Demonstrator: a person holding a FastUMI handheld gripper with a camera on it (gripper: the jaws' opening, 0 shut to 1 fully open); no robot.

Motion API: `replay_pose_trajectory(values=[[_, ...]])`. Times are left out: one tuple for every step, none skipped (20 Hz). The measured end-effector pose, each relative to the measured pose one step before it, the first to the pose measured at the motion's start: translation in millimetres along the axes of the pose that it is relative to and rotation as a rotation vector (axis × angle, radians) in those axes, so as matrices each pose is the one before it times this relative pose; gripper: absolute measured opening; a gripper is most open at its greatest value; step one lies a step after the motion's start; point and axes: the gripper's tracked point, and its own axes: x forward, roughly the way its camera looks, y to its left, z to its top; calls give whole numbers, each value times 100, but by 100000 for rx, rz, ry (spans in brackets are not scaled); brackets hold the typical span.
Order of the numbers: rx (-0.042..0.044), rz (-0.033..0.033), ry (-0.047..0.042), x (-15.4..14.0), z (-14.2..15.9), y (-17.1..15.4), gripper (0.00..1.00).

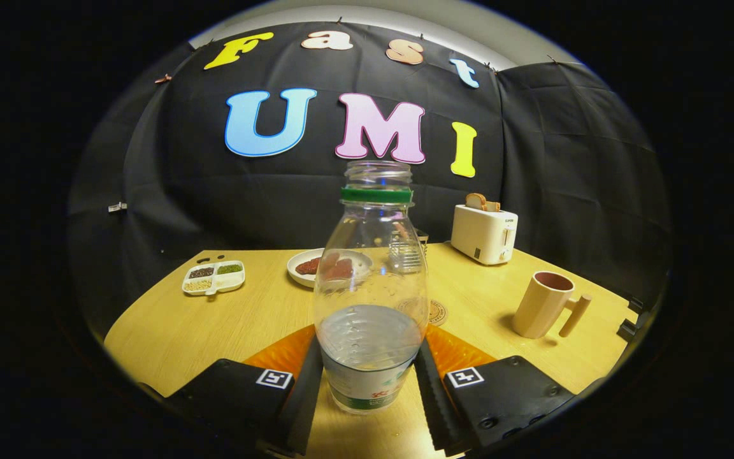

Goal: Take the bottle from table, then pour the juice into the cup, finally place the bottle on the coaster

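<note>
A clear plastic bottle [370,299], uncapped, with a green ring at its neck and a rounded, ribbed body, stands upright on the pale wood-grain bench [169,331]. It is about a third full of clear liquid, with a printed label low on its wall. The gripper [370,382] brackets the bottle's base: its jaws are parted to the bottle's width, ridged inner faces against both sides of the lower body, clamped on it. Just beyond the bottle lies a round, flat coaster [436,312]. Off to the right, apart, stands a smooth beige cup [542,305] with a peg-like handle. Farther back sit a boxy white toaster [485,233], a plate [300,266] and a sectioned tray [214,278].
</note>
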Motion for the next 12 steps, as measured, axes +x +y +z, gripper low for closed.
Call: replay_pose_trajectory(values=[[314,-512,97,7,453,-591,72],[435,172,817,43,350,-585,73],[1090,1475,1748,-32,130,-202,72],[1152,2071,2113,-365,-6,-3,73],[1317,1438,2238,264,47,-243,72],[1510,348,1526,-680,211,-643,72],[1772,-900,969,-105,196,-672,73],[1142,-500,328,66,346,-551,73],[1154,1100,91,-75,449,-211,72],[2381,1948,336,-98,337,-87,72],[3696,1503,284,75,359,-304,72],[4604,2118,347,-31,510,-281,73]])
